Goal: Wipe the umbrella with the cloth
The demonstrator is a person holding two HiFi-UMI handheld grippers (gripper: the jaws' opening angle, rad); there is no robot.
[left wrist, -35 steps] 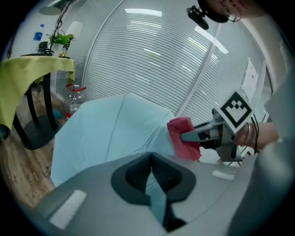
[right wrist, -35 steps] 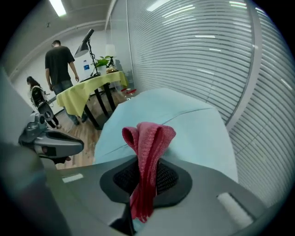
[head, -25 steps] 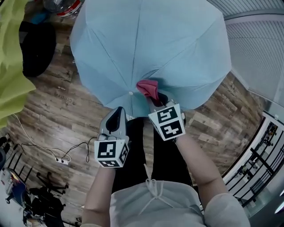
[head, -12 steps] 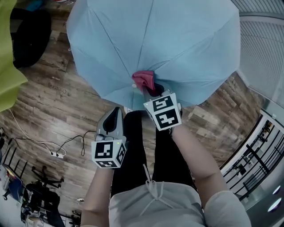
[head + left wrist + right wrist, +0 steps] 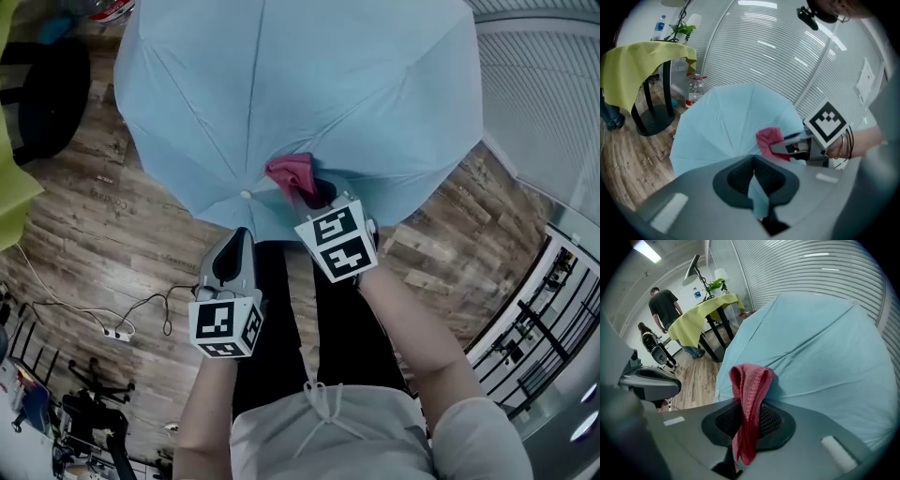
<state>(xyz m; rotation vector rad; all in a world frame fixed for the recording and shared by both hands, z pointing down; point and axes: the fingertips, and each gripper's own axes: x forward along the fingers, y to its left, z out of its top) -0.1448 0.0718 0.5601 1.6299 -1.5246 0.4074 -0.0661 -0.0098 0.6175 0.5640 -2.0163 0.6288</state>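
Wood floor [image 5: 112, 216]: 1 umbrella [image 5: 309, 94], rim nipped by left gripper [image 5: 238, 236]; right gripper [image 5: 317, 195] pinches cloth [image 5: 289, 172]; hard strokes may tug rim free.

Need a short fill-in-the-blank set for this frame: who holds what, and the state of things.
1. The right gripper is shut on the cloth; the left gripper is shut on the edge of the ____.
2. That thing's canopy is light ____.
3. It is ____, not folded.
4. The floor under it is made of ____ planks.

Missing words: umbrella; blue; open; wooden
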